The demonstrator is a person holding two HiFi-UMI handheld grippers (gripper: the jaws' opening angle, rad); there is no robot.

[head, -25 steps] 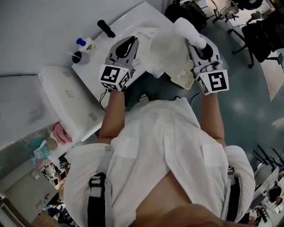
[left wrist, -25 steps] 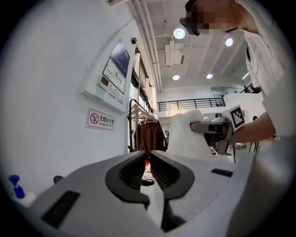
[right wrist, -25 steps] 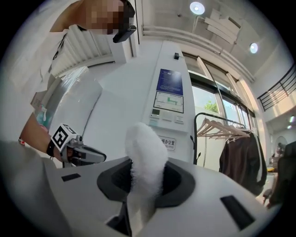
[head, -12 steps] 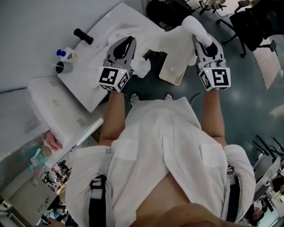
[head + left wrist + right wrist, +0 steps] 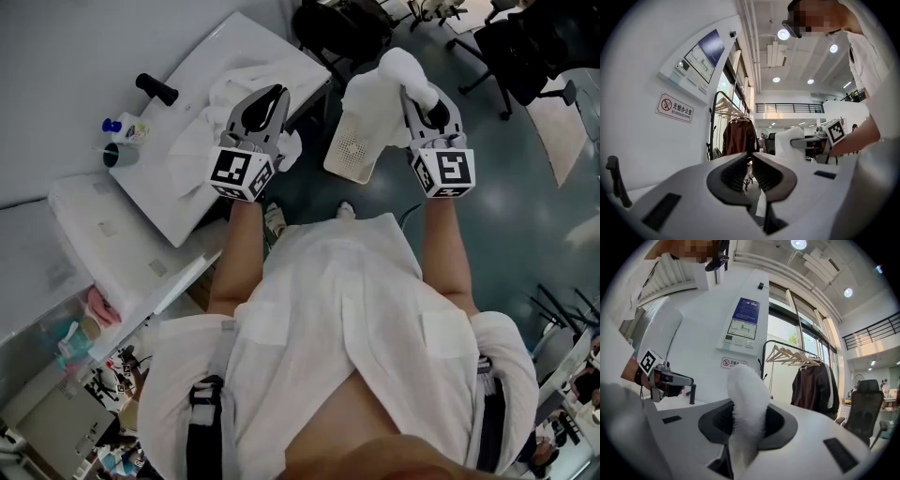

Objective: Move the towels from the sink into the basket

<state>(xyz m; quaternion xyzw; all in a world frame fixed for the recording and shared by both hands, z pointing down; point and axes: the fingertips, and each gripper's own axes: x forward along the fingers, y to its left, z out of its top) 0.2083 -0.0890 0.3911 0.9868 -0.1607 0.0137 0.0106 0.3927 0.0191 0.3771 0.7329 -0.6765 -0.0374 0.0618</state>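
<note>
White towel is clamped in the right hand-held gripper. Its jaws are partly closed and squeeze a thick fold of pile, which bulges up past the tips while the rest hangs below. In the head view the cloth hangs over the basket, which stands on the floor just right of the sink.

The left hand-held gripper is drawn in to a narrow slit, with nothing between the pads at the tips. A sliver of white shows lower down between the jaws, and I cannot tell whether that is cloth caught there or something beyond. This gripper sits at the sink's right edge, near the crumpled towels lying in the sink.

I judge this to be the carrying step, close to the drop, with the task partly done. The next move calls for lowering the right hand-held gripper so the hanging end goes inside the basket's rim, then spreading the jaws. A release from too far right could drape the towel over the wall. After that, the left side can reach back for the remaining pile.
</note>
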